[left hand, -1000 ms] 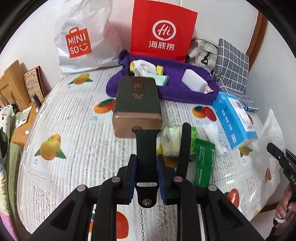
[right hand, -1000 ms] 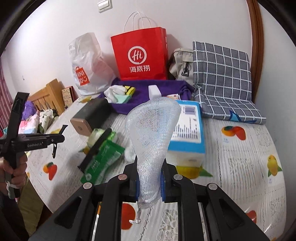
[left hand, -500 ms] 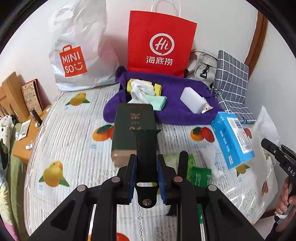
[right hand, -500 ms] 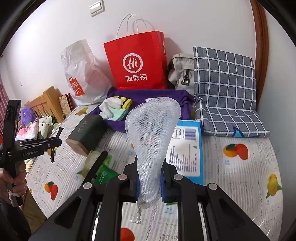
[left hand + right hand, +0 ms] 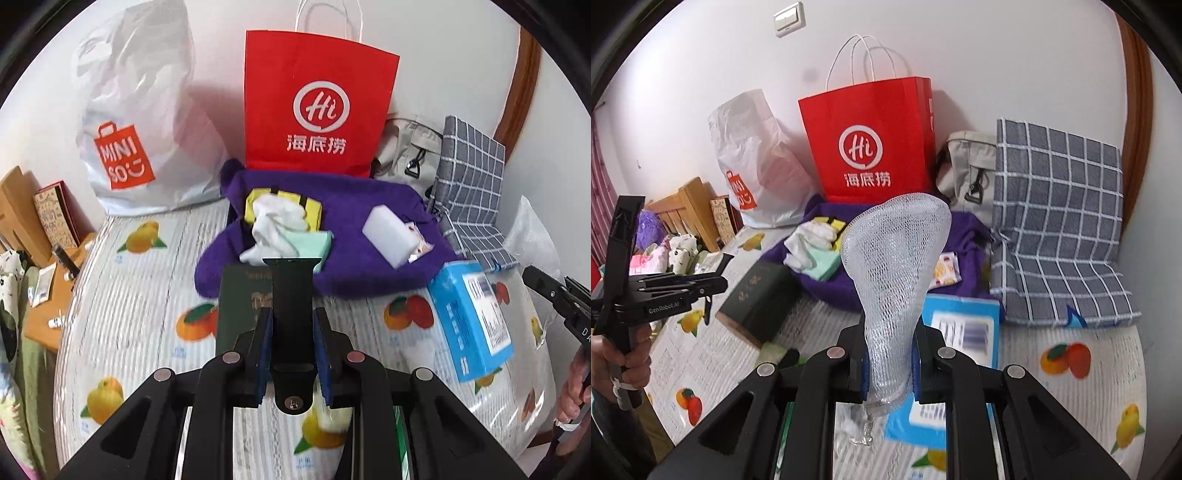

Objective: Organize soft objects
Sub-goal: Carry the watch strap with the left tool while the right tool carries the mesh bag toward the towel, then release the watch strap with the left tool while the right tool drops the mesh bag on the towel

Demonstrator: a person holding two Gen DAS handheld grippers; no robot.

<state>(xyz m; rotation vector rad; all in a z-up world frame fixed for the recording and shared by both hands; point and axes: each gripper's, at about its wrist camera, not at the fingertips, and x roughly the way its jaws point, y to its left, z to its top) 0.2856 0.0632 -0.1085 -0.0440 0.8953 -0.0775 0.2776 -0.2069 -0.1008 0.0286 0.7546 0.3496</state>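
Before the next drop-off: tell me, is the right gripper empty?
No. The right gripper is shut on a white mesh foam sleeve standing up between its fingers.

Both grippers are chunky black frames: the left gripper point(image 5: 292, 334) and right gripper point(image 5: 889, 356) have blue pads, silver rivets, and white "GenRobot.AI" lettering along the side.

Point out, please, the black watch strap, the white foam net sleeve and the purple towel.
black watch strap point(image 5: 291, 314), left wrist view, middle of the band.
white foam net sleeve point(image 5: 894, 258), right wrist view, its flared upper part.
purple towel point(image 5: 362, 277), left wrist view, bare front area.
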